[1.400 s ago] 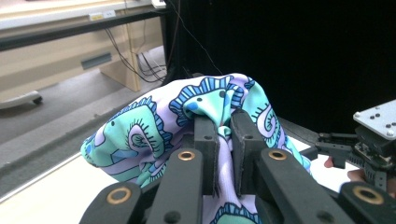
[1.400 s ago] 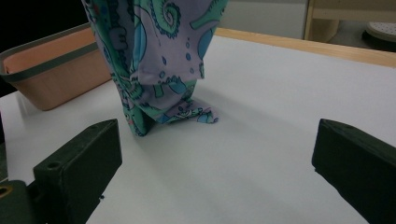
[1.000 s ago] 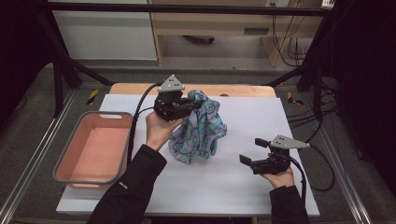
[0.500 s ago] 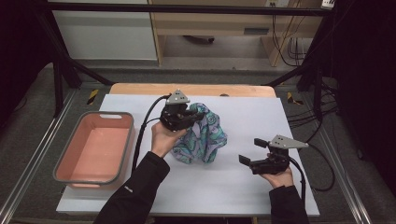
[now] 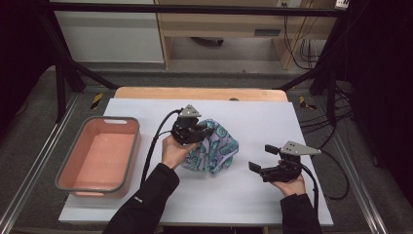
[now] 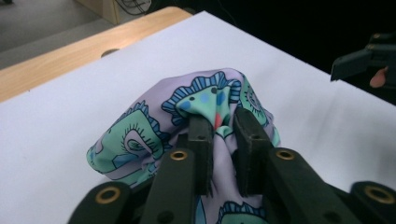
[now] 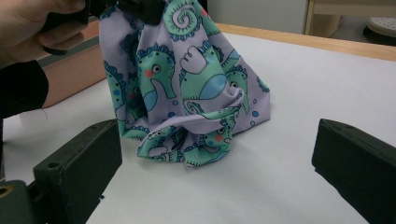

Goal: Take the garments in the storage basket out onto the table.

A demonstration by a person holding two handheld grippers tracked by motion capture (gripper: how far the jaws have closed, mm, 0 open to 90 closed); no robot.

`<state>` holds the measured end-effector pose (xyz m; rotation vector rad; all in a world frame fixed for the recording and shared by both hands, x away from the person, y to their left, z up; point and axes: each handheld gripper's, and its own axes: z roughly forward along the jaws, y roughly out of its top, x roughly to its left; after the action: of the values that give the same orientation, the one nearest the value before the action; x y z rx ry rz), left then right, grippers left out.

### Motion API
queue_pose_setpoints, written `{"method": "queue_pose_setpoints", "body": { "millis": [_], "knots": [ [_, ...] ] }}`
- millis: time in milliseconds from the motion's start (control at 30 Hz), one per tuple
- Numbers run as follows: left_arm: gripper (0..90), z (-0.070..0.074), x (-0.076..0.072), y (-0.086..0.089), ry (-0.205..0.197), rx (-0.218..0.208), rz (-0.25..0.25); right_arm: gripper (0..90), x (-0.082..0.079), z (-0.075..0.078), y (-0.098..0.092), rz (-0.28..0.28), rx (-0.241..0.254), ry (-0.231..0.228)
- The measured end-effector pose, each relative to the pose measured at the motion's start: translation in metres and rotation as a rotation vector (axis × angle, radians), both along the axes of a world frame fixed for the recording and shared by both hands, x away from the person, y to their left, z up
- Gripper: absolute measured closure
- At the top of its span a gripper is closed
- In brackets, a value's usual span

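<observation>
A lilac cloth point(image 5: 217, 150) printed with teal seahorses stands bunched on the white table point(image 5: 253, 117) near its middle. My left gripper point(image 5: 207, 132) reaches into its top from the left. In the left gripper view the jaws point(image 6: 223, 119) stand narrow, with a fold of the cloth point(image 6: 140, 135) pinched between the pads; they have just been opening a little. In the right gripper view the cloth point(image 7: 187, 84) still hangs from that gripper point(image 7: 126, 7). My right gripper point(image 5: 262, 157) rests open to the right of the cloth, with its jaws point(image 7: 217, 135) wide and nothing between them.
A pink tub point(image 5: 97, 119) with a grey rim sits at the table's left side. A wooden strip point(image 5: 204, 93) runs along the far edge. Bare white surface lies in front of the cloth and to its right.
My left gripper has come down with the cloth, which has gone from hanging tall to slumping into a lower heap on the table. The right gripper has stayed put.
</observation>
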<state>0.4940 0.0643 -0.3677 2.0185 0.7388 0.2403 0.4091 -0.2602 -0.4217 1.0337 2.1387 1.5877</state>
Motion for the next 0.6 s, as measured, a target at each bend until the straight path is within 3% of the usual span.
{"method": "queue_pose_setpoints", "body": {
  "millis": [100,167,267,467,600],
  "knots": [
    [59.7,0.0,-0.001,0.004,0.016,-0.008,0.004,2.1,0.0,0.0,0.0,-0.003,-0.002,-0.001],
    [43.2,0.002,-0.002,0.009,0.02,-0.03,0.0,2.1,0.0,-0.001,0.001,-0.006,-0.002,-0.002],
    [21.7,0.006,-0.007,0.017,0.007,-0.012,0.006,2.1,0.0,-0.001,0.003,-0.007,-0.005,0.0],
    [5.8,0.01,-0.021,0.04,-0.034,-0.006,0.064,2.3,-0.001,-0.002,0.007,-0.012,-0.02,0.001],
    [1.7,0.006,-0.03,0.054,-0.037,0.013,0.104,2.5,-0.001,-0.003,0.013,-0.009,-0.029,0.002]
  ]
}}
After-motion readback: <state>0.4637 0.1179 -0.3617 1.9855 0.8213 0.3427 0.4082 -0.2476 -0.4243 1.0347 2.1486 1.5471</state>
